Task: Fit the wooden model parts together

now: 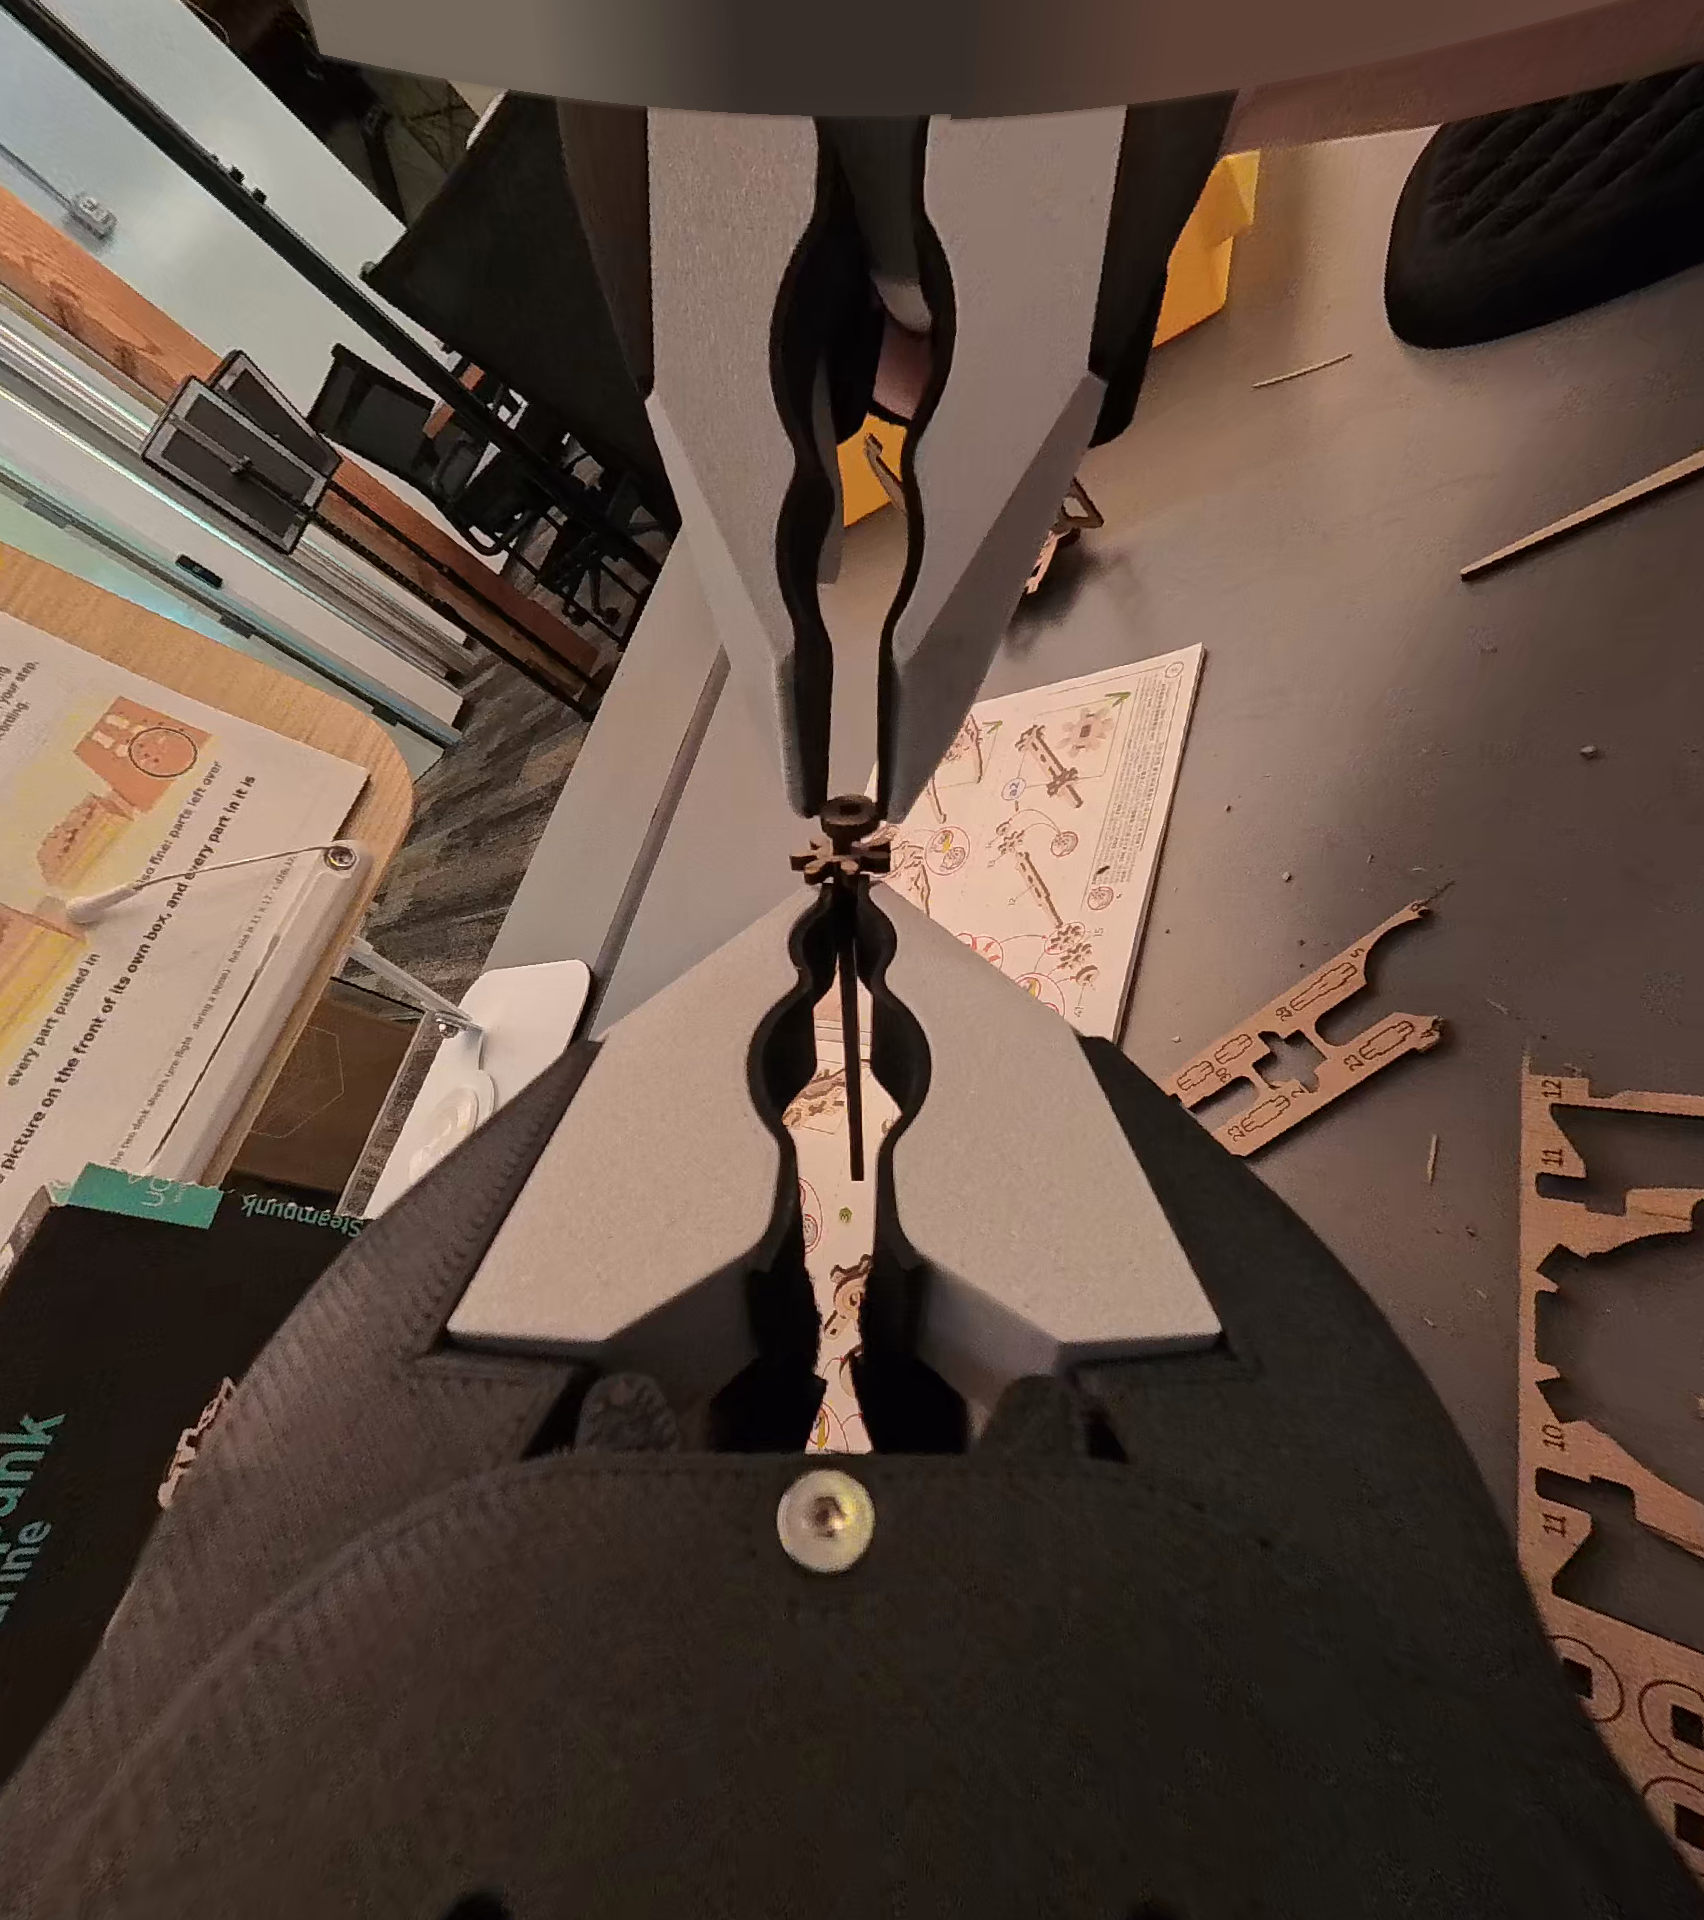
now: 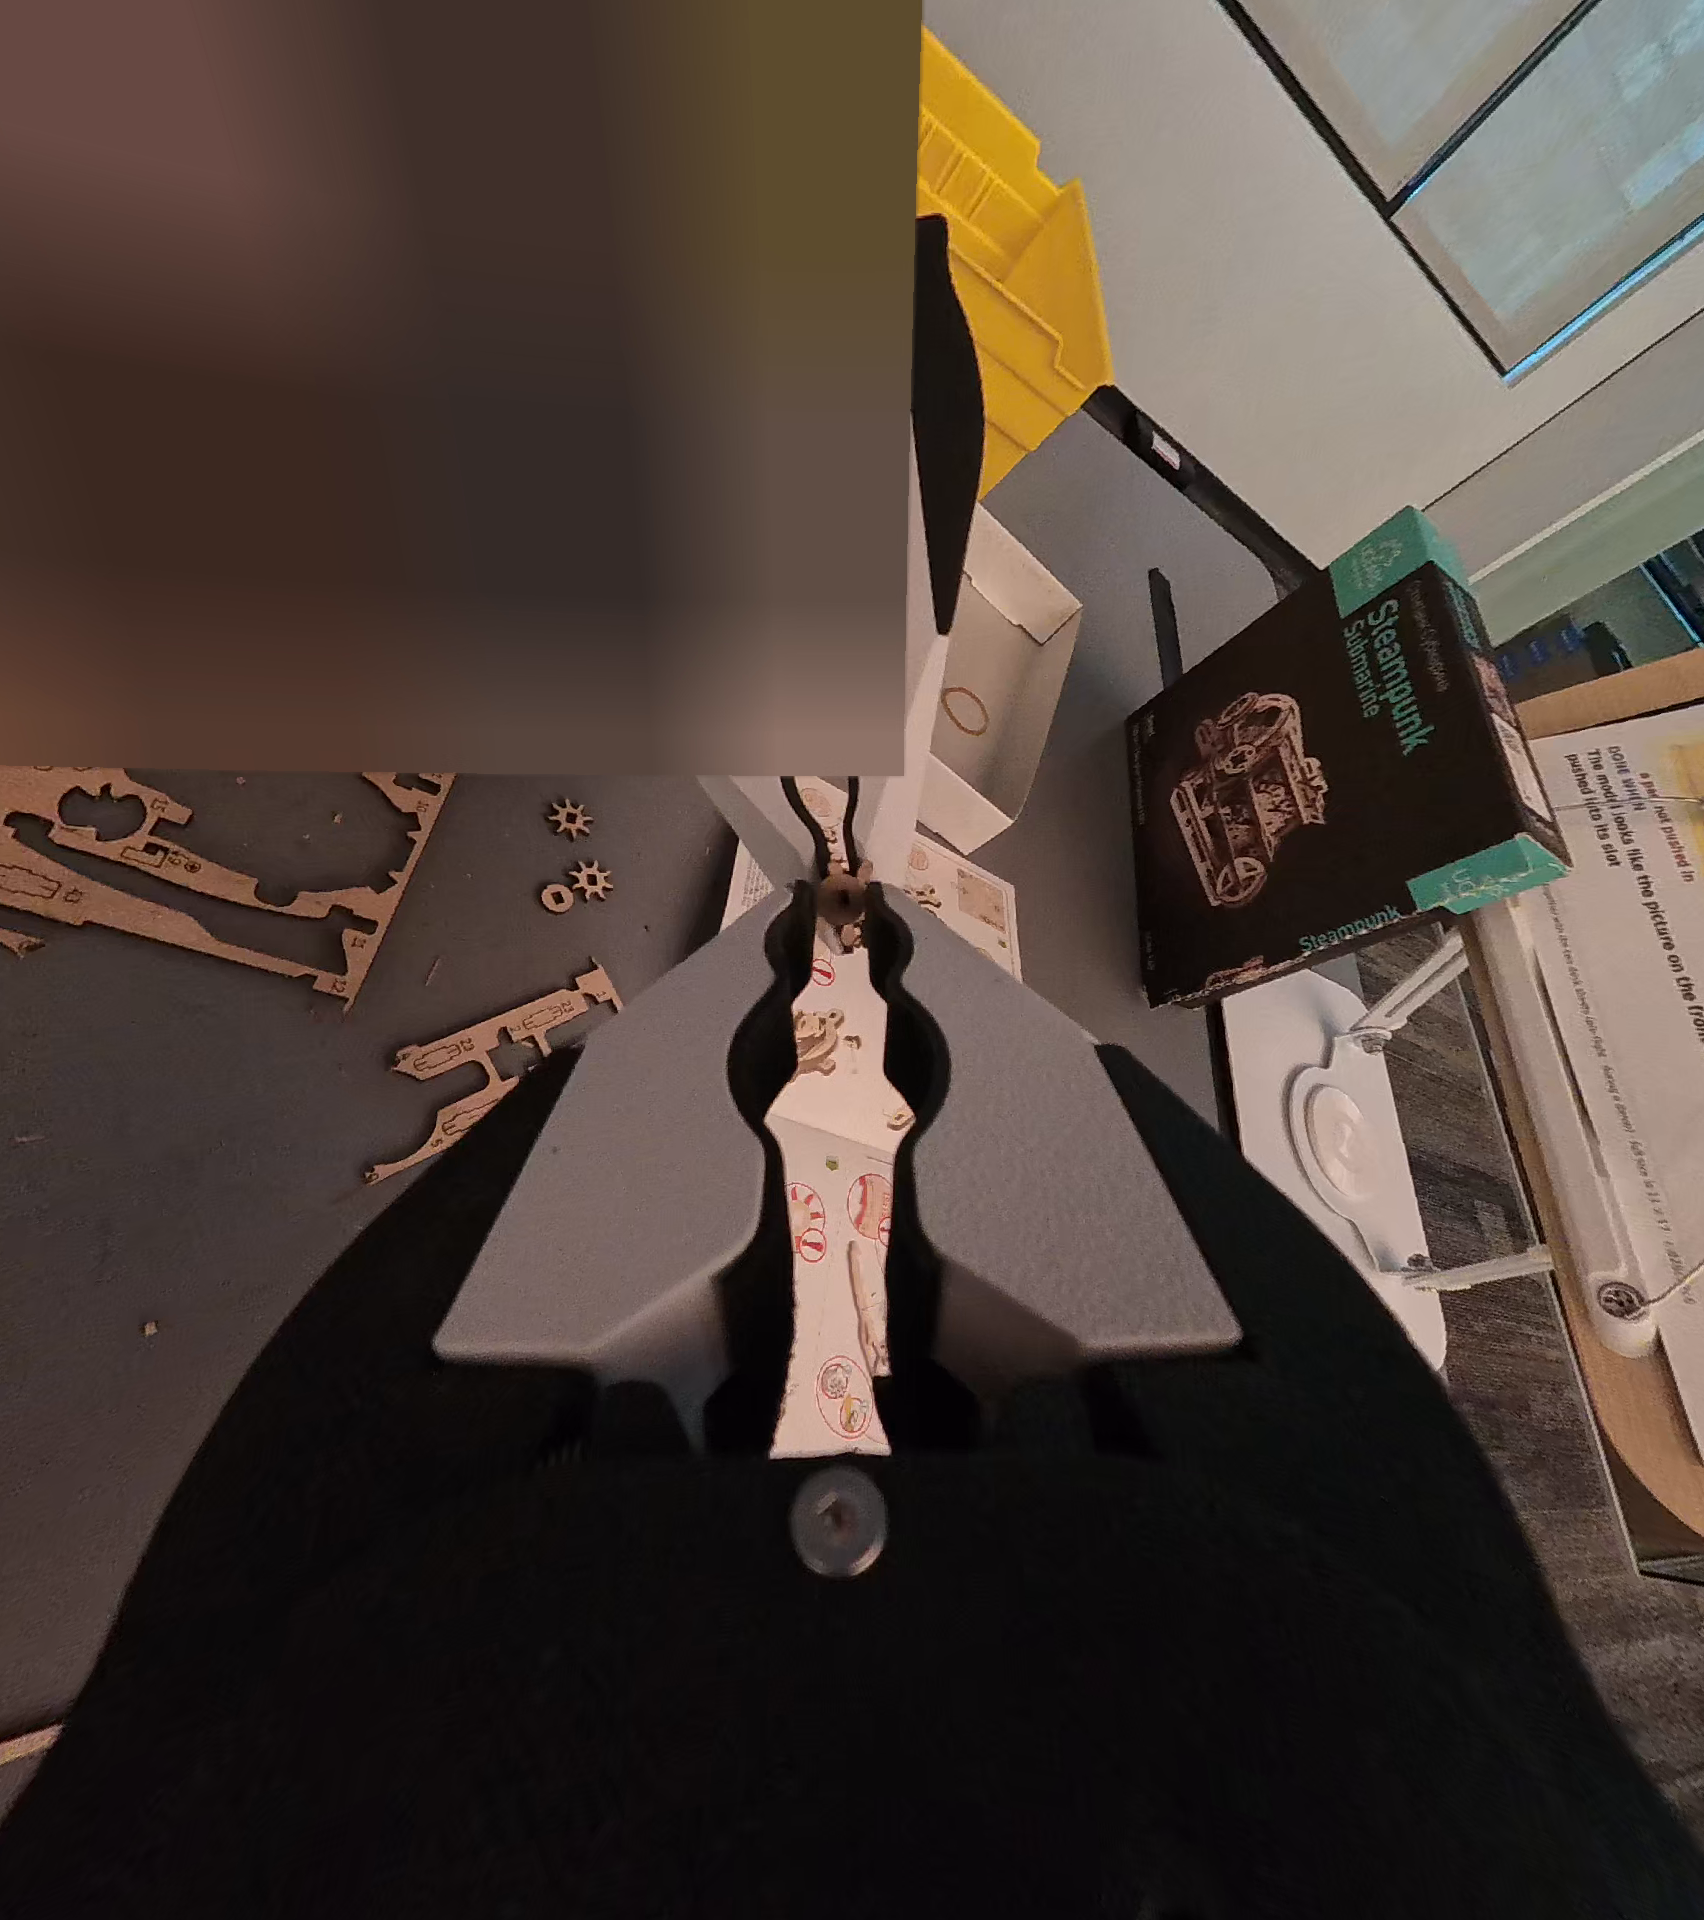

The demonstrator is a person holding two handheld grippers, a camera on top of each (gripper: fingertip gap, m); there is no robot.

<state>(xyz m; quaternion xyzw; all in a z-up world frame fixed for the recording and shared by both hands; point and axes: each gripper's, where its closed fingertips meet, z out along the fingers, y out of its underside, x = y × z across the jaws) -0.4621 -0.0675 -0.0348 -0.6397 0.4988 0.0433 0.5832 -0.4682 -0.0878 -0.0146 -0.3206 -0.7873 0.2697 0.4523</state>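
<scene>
The left gripper (image 1: 840,906) points toward 12 o'clock in its own view, its grey fingers (image 1: 973,1049) drawn almost together, pinching a thin wooden axle (image 1: 852,1049). The right gripper (image 1: 846,810) comes down from 12 o'clock to meet it tip to tip — its jaws nipped on a small round wooden piece (image 1: 848,817). In the right wrist view, that gripper (image 2: 840,902) likewise points to 12 o'clock.

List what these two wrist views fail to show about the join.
- Left wrist view: the thin dark wooden axle is partly hidden between the left gripper fingers.
- Right wrist view: the small round wooden washer is too small to judge seating; a blur patch covers the upper left.
</scene>
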